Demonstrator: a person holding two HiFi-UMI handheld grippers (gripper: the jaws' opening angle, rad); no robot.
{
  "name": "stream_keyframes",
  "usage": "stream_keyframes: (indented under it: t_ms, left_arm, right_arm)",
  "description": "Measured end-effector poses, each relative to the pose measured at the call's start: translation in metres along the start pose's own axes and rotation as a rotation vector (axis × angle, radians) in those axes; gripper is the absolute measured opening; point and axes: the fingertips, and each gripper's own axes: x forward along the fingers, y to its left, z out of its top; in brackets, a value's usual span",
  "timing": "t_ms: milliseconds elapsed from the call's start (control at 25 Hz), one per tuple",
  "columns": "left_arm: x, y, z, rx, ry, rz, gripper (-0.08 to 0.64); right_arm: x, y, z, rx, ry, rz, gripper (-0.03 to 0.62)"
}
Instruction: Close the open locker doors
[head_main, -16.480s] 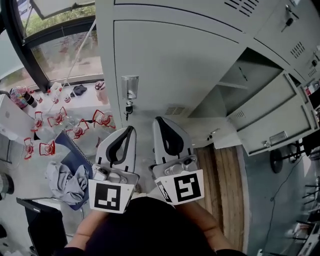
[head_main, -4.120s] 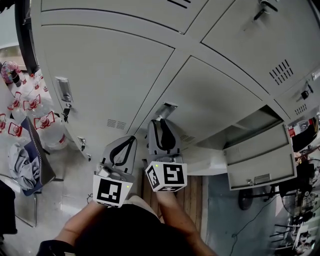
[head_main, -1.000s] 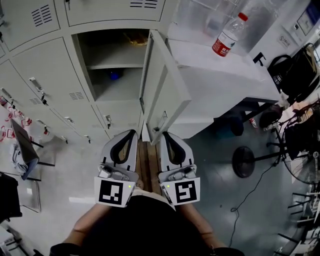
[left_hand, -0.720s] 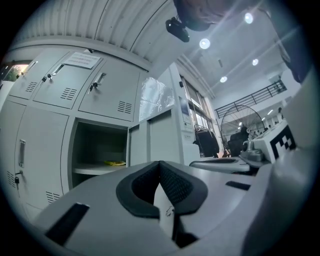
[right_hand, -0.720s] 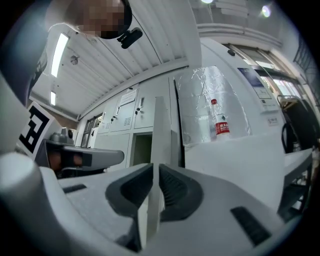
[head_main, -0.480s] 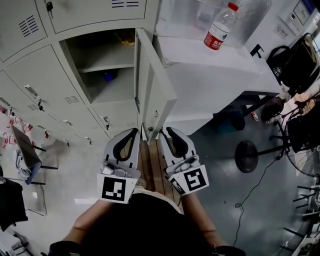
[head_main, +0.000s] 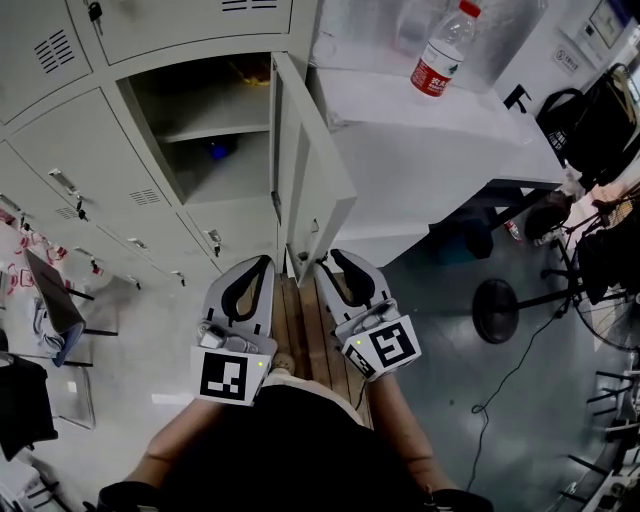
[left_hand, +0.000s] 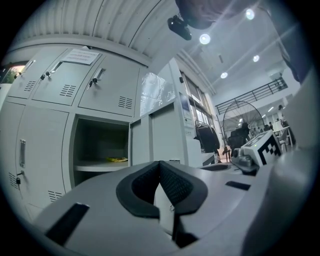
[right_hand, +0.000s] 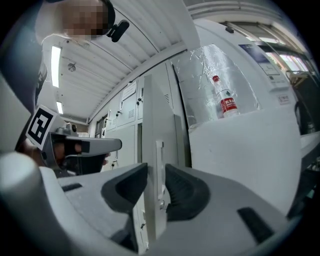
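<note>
One grey locker door (head_main: 310, 170) stands wide open, swung out from its compartment (head_main: 195, 130); the lockers around it are closed. My right gripper (head_main: 335, 264) is at the door's free edge, its jaws opening. In the right gripper view the door edge (right_hand: 159, 150) with its latch plate stands between the two pads of the right gripper (right_hand: 156, 181) with thin gaps either side. My left gripper (head_main: 262, 268) hangs beside it, left of the door, shut with nothing in it; its tips (left_hand: 159, 165) meet in front of the open compartment (left_hand: 100, 147).
A white table (head_main: 440, 140) carrying a plastic bottle (head_main: 442, 48) stands right behind the open door. A yellow item (left_hand: 116, 159) lies on the locker shelf. A fan base (head_main: 497, 312) and cables are on the floor to the right, a black bag (head_main: 600, 110) beyond.
The right gripper's jaws have parted and it has tilted and moved up to the door's edge. The left gripper has stayed shut and nearly still.
</note>
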Motion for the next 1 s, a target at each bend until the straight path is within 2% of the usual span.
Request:
stream_keyframes:
  t_ms: [1000]
  left_arm:
    - [-0.032,0.042,-0.001,0.004,0.016,0.133,0.0]
  right_arm:
    - [0.045,0.062,-0.003,0.001,0.039,0.22,0.114]
